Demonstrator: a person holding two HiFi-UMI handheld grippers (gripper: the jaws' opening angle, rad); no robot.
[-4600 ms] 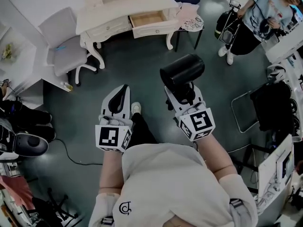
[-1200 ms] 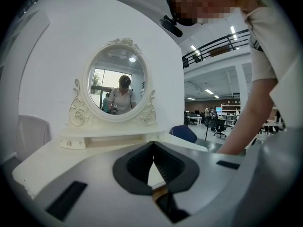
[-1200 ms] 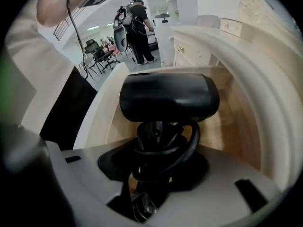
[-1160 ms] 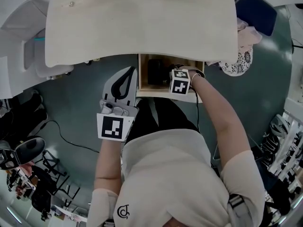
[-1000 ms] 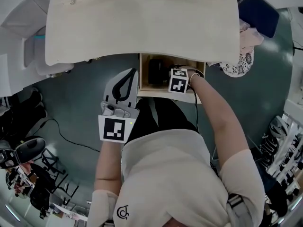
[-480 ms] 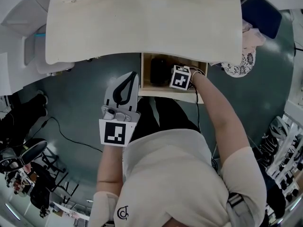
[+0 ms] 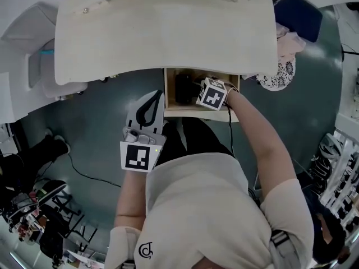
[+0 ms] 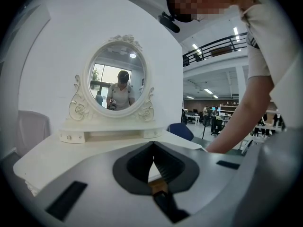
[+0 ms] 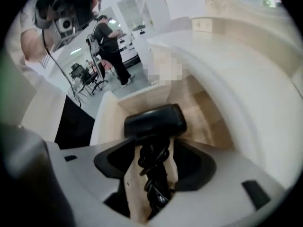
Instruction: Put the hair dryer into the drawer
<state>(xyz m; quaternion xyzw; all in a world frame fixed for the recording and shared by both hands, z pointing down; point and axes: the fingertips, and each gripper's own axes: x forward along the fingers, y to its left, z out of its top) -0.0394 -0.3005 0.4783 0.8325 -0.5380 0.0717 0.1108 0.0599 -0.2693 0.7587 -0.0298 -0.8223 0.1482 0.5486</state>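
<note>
The black hair dryer [image 7: 183, 88] lies in the open wooden drawer [image 7: 196, 112] under the white vanity table. In the right gripper view the hair dryer [image 9: 154, 118] rests on the floor of the drawer [image 9: 203, 111], with its coiled cord running back between my jaws. My right gripper [image 7: 203, 92] hangs over the drawer, pointing steeply down. The jaws of my right gripper [image 9: 154, 148] are opening and stand clear of the dryer on both sides. My left gripper [image 7: 159, 94] is held level left of the drawer, shut and empty, its tips meeting in the left gripper view [image 8: 152, 150].
The vanity tabletop [image 7: 168, 32] overhangs the back of the drawer. An oval mirror [image 8: 118, 84] stands on it. A grey chair [image 7: 33, 66] is to the left, a blue chair [image 7: 297, 13] and patterned cloth [image 7: 277, 74] to the right. A cable [image 7: 84, 172] lies on the floor.
The right gripper has let go of the hair dryer, risen a little and rolled. The dryer stays in the drawer. The left gripper has kept still.
</note>
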